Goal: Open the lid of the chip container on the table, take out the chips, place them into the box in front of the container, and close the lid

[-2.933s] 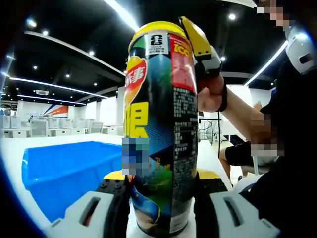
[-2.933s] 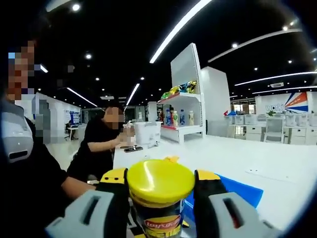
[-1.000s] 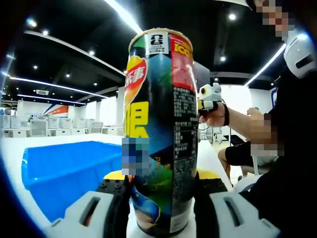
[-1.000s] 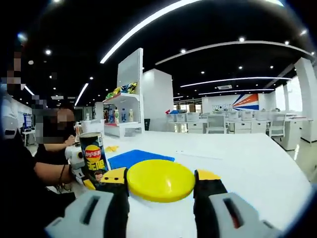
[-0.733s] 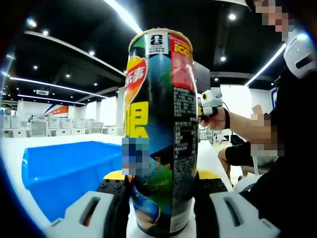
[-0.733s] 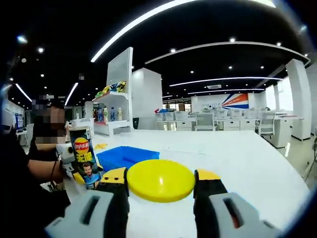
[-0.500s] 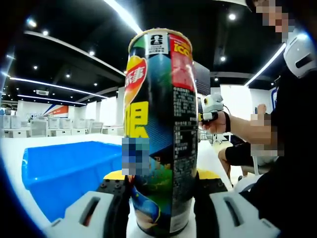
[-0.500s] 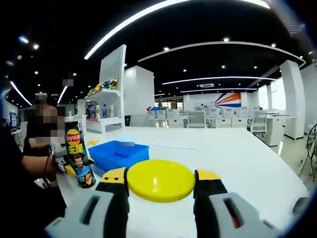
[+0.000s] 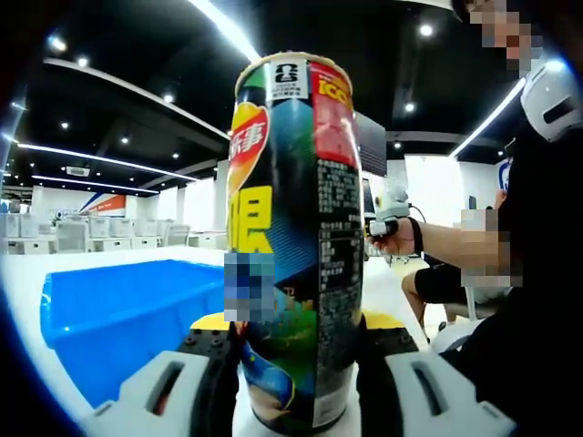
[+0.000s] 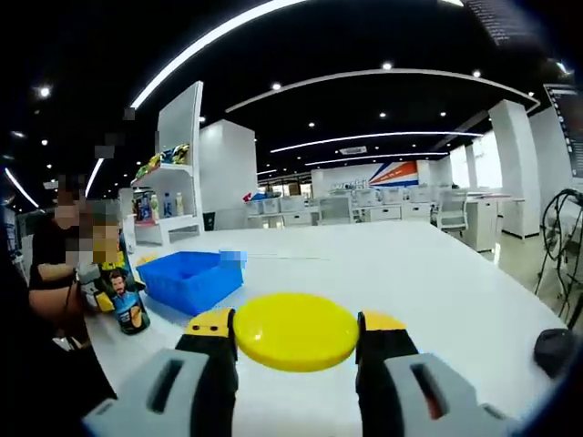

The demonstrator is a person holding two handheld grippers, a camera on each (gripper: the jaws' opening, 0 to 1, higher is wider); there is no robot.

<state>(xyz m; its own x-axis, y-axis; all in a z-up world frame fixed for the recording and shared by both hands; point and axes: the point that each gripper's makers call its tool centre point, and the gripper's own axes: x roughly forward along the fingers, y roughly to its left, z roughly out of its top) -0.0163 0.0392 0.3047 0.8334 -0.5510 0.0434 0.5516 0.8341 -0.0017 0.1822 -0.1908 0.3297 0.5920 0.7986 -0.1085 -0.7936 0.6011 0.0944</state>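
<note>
The tall chip container [image 9: 293, 237] stands upright between the jaws of my left gripper [image 9: 293, 350], which is shut on its lower body; its top has no lid. The yellow lid [image 10: 295, 330] is held flat between the jaws of my right gripper [image 10: 295, 339], above the white table [image 10: 428, 282]. In the right gripper view the chip container [image 10: 125, 299] stands far left, next to the blue box [image 10: 190, 279]. In the left gripper view the blue box [image 9: 118, 314] lies left of the container, and the right gripper [image 9: 390, 211] appears small at the right, in a person's hand.
A black object [image 10: 555, 350] lies on the table at the right edge. White shelving [image 10: 173, 187] with goods stands behind the box. A seated person [image 9: 437, 278] is behind the table at the right of the left gripper view.
The lid came off the container in my right gripper, which has carried it away to the right; the container and box now look smaller and farther left. The left gripper has not moved.
</note>
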